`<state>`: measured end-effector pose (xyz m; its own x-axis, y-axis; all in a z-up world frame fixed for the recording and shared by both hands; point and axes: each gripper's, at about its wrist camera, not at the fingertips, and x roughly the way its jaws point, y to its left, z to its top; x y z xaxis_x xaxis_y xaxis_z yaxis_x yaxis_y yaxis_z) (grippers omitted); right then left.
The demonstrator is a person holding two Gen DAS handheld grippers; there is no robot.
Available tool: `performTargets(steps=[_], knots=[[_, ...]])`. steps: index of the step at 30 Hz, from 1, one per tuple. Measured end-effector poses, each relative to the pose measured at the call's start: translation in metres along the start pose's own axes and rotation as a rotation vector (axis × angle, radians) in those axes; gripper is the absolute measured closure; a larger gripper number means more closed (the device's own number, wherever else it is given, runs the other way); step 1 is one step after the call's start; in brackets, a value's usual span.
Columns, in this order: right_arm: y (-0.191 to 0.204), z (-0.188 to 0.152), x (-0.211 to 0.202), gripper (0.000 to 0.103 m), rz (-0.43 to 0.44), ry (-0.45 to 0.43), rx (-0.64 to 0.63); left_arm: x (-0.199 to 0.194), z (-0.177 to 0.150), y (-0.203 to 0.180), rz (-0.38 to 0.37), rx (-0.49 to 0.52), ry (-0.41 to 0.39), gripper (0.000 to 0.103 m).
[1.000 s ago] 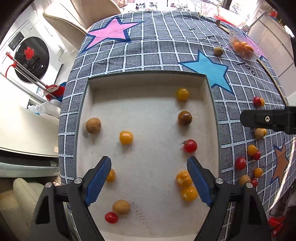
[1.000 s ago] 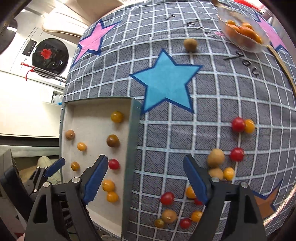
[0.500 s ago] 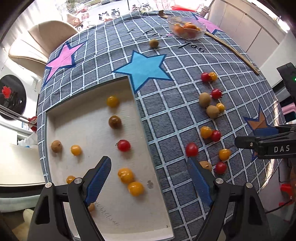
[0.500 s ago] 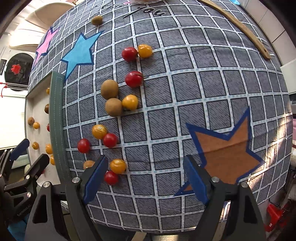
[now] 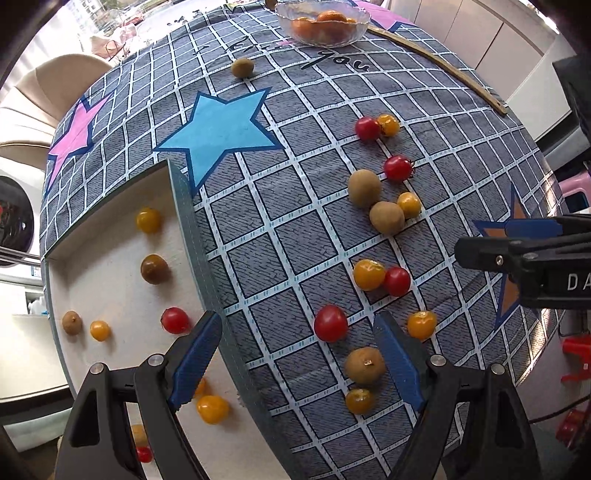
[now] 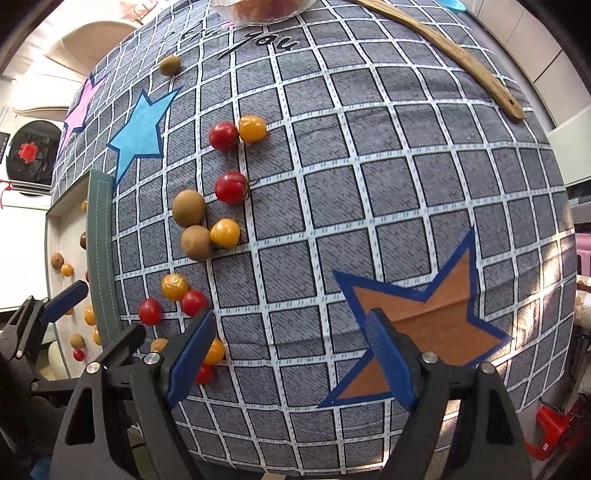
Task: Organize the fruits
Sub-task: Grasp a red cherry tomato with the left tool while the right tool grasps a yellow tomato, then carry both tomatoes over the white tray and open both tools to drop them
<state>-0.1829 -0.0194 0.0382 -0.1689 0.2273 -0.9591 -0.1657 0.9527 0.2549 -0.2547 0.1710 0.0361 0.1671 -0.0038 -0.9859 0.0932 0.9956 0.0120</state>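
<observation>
Red and yellow cherry tomatoes and brown longans lie loose on the checked tablecloth point(image 5: 280, 236). A shallow white tray point(image 5: 110, 288) at the left holds several more. My left gripper point(image 5: 299, 354) is open and empty, low over the cloth, with a red tomato point(image 5: 330, 323) and a brown longan point(image 5: 365, 365) between its fingers. My right gripper point(image 6: 291, 362) is open and empty above the cloth near the orange star point(image 6: 424, 310); the fruit cluster point(image 6: 192, 236) lies to its left. The right gripper also shows at the right edge of the left wrist view point(image 5: 517, 254).
A glass bowl of oranges point(image 5: 321, 22) stands at the far edge, with a lone longan point(image 5: 242, 67) near it. A wooden stick point(image 6: 461, 59) lies at the far right. The tray's grey rim point(image 6: 99, 251) stands up from the cloth. The table's front edge is close below both grippers.
Both grippers have swung right, from over the tray to over the loose fruit and the orange star. Both stay open and empty. No fruit has moved.
</observation>
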Motion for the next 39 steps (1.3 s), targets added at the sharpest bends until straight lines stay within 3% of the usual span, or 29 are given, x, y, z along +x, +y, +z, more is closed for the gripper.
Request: performTargets(steps=[6,12,14,18,21,23,25,27,33,39], knots=[[0.006,0.021,0.006,0.036,0.000,0.001,-0.077,0.015,0.003,-0.002,-0.010,-0.037,0.039,0.019],[0.026,0.029,0.022,0.043,-0.014,0.016,-0.194,0.027,0.002,-0.010,-0.007,-0.032,0.068,0.021],[0.032,0.031,0.023,0.044,-0.020,0.008,-0.228,0.034,0.001,-0.012,-0.006,-0.041,0.092,0.035],[0.057,0.044,0.031,0.047,-0.028,-0.008,-0.277,0.037,0.001,-0.013,-0.022,-0.062,0.099,0.037],[0.070,0.052,0.034,0.062,-0.034,-0.014,-0.299,0.037,0.000,-0.015,-0.025,-0.063,0.098,0.040],[0.085,0.058,0.040,0.075,-0.038,-0.008,-0.318,0.035,-0.001,-0.015,-0.027,-0.064,0.090,0.048],[0.096,0.061,0.044,0.083,-0.037,-0.004,-0.330,0.033,0.000,-0.013,-0.032,-0.062,0.080,0.066],[0.106,0.064,0.047,0.084,-0.032,-0.006,-0.327,0.031,0.002,-0.010,-0.039,-0.061,0.072,0.082],[0.098,0.065,0.044,0.084,0.024,-0.002,-0.236,0.021,0.006,0.019,-0.159,-0.160,0.052,0.082],[0.086,0.054,0.035,0.086,0.063,-0.006,-0.175,0.000,0.003,0.033,-0.184,-0.176,0.025,0.082]])
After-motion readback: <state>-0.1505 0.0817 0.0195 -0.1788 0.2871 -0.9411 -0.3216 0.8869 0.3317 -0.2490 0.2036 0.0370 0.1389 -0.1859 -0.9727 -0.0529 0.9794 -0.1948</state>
